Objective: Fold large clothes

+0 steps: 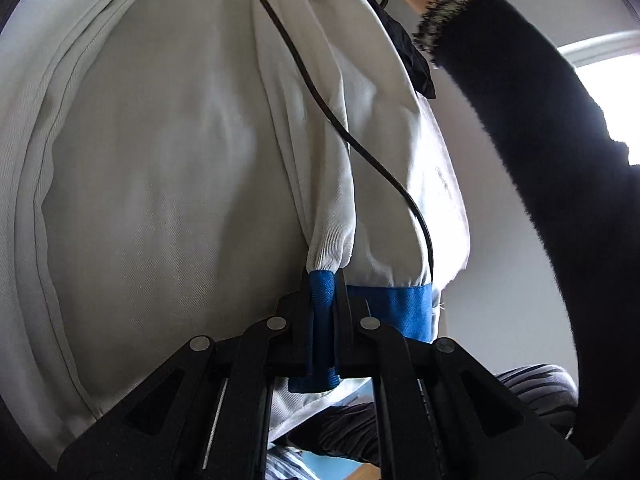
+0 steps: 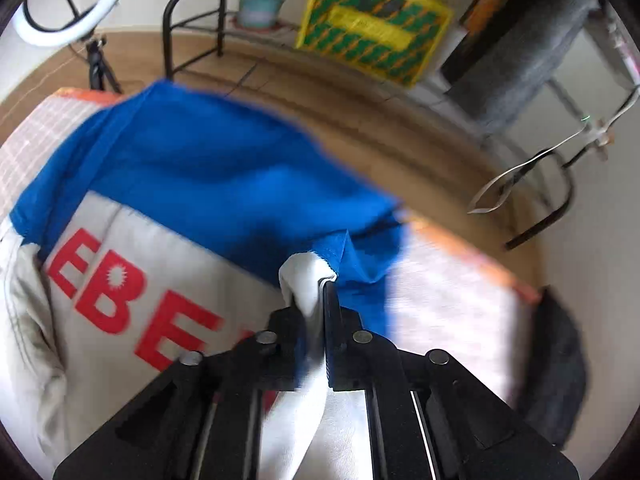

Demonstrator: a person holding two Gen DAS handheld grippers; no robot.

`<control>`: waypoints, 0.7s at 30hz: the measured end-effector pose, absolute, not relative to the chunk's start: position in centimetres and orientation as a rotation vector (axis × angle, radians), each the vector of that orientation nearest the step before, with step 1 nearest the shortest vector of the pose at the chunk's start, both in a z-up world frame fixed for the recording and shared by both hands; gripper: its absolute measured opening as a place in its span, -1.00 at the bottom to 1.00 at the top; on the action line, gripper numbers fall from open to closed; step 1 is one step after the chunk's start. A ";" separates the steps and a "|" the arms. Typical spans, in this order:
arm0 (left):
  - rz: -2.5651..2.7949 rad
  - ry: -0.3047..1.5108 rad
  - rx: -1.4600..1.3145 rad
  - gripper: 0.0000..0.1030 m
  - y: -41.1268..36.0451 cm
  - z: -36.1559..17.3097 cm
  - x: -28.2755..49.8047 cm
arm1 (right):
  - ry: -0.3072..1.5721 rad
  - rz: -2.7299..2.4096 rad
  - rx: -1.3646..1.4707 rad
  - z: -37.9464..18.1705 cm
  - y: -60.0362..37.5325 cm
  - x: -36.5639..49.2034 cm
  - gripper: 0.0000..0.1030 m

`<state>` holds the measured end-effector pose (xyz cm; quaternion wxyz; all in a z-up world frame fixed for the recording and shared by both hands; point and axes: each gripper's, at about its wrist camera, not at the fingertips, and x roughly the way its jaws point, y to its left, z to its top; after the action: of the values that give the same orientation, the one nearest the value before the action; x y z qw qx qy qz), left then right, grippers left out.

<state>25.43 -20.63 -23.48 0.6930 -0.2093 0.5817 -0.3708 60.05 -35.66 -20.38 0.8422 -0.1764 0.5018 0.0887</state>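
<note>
Left wrist: our left claw (image 1: 322,312) pinches blue cuff (image 1: 320,292) | right claw (image 2: 322,304) clamps garment (image 2: 304,284) corner | risk: hem at 12 o'clock slipping.

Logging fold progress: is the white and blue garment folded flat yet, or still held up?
Still held up, not folded. The left tool pinches its blue cuff and the right tool pinches bunched white cloth.

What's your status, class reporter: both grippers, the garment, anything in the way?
Left gripper shut on blue cuff. Right gripper shut on white-and-blue jacket fabric. Black cable drapes across the cloth.
</note>
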 end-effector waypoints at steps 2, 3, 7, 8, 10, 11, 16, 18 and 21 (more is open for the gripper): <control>-0.839 1.294 -0.440 -0.91 -20.9 -23.2 25.2 | 1.065 0.210 -0.273 -19.5 -37.1 60.1 -0.68; -0.841 1.298 -0.441 -0.91 -20.9 -23.1 25.0 | 1.060 0.236 -0.218 -18.7 -38.1 59.9 -0.64; -0.839 1.294 -0.463 -0.91 -20.8 -22.5 24.6 | 0.977 0.266 -0.057 -13.5 -44.0 56.8 -0.40; -0.837 1.280 -0.460 -0.91 -20.6 -22.1 24.5 | 0.965 0.283 -0.009 -12.5 -45.4 55.5 -0.40; -0.811 1.241 -0.447 -0.91 -20.0 -21.2 24.2 | 0.944 0.293 0.060 -10.5 -48.5 51.8 -0.40; -0.808 1.233 -0.458 -0.91 -19.7 -21.0 24.0 | 0.940 0.291 0.068 -10.0 -49.2 49.9 -0.40; -0.717 1.206 -0.460 -0.91 -17.5 -21.1 22.6 | 0.957 0.295 0.064 -8.3 -53.3 38.1 -0.40; -0.664 1.195 -0.476 -0.91 -16.6 -21.3 22.0 | 0.969 0.288 0.093 -8.6 -54.3 33.3 -0.40; -0.628 1.186 -0.462 -0.90 -15.8 -21.6 21.5 | 0.992 0.277 0.137 -9.5 -55.9 27.4 -0.40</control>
<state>21.45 -15.80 -21.57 0.7585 -0.2119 0.5446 -0.2883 27.41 -55.90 -9.45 0.8681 0.0654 0.4738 0.1325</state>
